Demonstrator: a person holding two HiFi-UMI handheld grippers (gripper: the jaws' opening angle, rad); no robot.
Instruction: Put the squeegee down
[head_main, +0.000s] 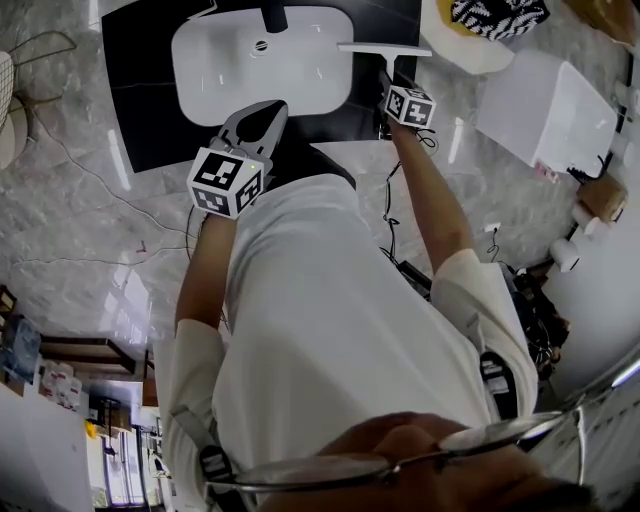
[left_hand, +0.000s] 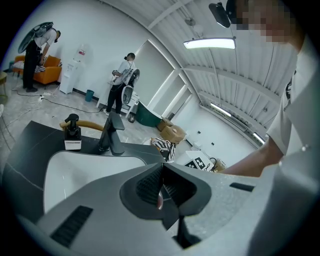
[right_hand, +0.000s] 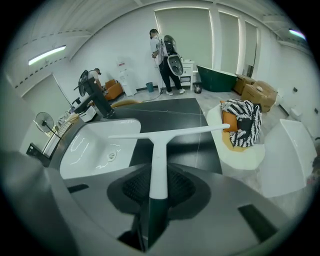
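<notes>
A white squeegee (right_hand: 159, 160) with a dark green grip end sticks out from my right gripper (right_hand: 159, 189), which is shut on its handle. Its T-shaped blade (head_main: 384, 47) hangs level over the black countertop (head_main: 150, 100), just right of the white sink (head_main: 230, 70); I cannot tell whether it touches. In the head view my right gripper (head_main: 392, 88) points steeply down at the counter's right part. My left gripper (head_main: 262, 112) hovers over the sink's near rim. The left gripper view shows the left gripper (left_hand: 161, 172) with its jaws together and nothing between them.
A black faucet (left_hand: 112, 135) and a soap dispenser (left_hand: 73, 132) stand at the sink's (right_hand: 95, 145) back edge. Right of the counter are a white seat with a zebra cushion (right_hand: 242, 122) and a white box (head_main: 545, 105). People stand far back; cables cross the floor.
</notes>
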